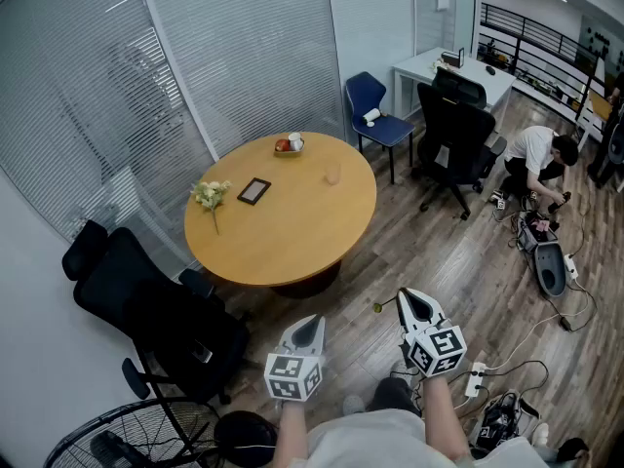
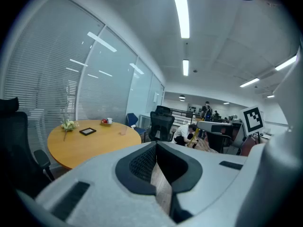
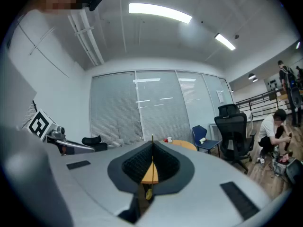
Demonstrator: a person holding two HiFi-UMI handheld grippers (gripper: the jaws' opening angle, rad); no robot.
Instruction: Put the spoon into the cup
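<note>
A thin gold spoon [image 3: 152, 168] is clamped upright between the jaws of my right gripper [image 3: 152, 148]. In the head view the spoon [image 1: 383, 306] sticks out to the left of that gripper [image 1: 405, 294]. My left gripper [image 1: 314, 319] hangs beside it, shut and holding nothing. Both are over the wooden floor, well short of the round wooden table [image 1: 292, 237]. A clear glass cup [image 1: 332, 174] stands on the table's far right part. A white cup [image 1: 295, 142] sits by a fruit plate at the far edge. The left gripper view shows the glass cup [image 2: 122, 132] too.
Flowers [image 1: 210, 196] and a dark tablet [image 1: 254, 191] lie on the table. A black office chair [image 1: 156, 315] and a fan [image 1: 117, 442] stand at the near left. A blue chair [image 1: 375, 115], another black chair [image 1: 458, 135], a crouching person [image 1: 536, 159] and floor cables [image 1: 517, 359] fill the right.
</note>
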